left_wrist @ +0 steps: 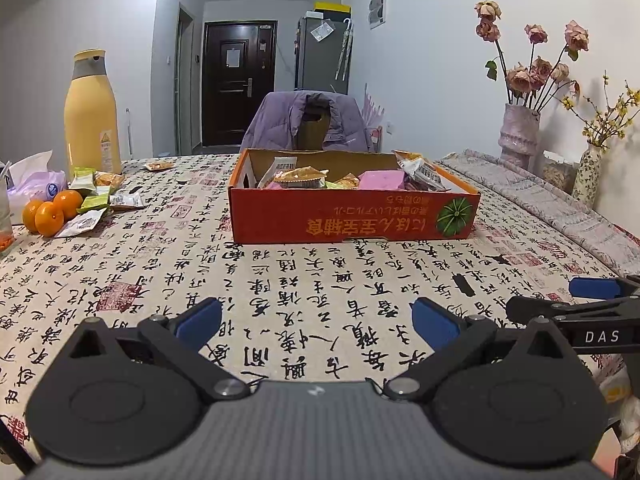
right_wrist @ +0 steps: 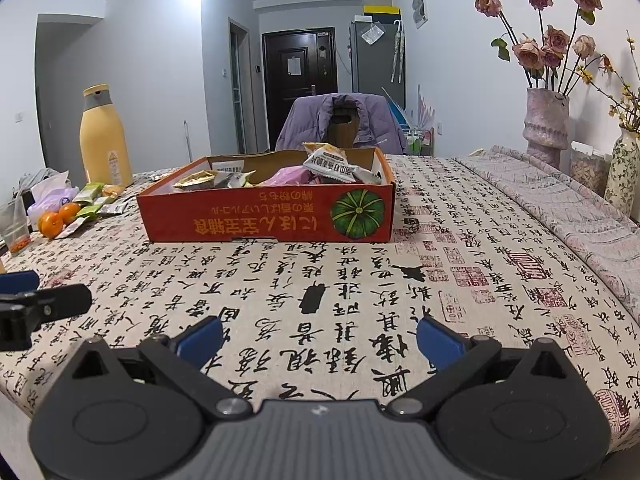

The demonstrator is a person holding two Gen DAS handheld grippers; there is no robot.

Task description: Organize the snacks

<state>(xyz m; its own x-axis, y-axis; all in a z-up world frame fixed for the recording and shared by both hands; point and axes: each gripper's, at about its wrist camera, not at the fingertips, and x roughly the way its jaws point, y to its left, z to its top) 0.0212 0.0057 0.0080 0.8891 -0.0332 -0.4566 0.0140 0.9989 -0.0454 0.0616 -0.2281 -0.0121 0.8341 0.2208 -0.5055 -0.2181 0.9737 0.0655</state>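
Both the left gripper (left_wrist: 316, 322) and right gripper (right_wrist: 318, 338) hover spread and empty before the red snack box (left_wrist: 352, 216), while loose packets (left_wrist: 94, 200) wait far left, seemingly next for collecting.

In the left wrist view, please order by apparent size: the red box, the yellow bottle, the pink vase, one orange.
1. Red box, clearly largest.
2. Yellow bottle.
3. Pink vase, not counting its flowers; it stands farther back, so its true size is unsure.
4. Orange, smallest.
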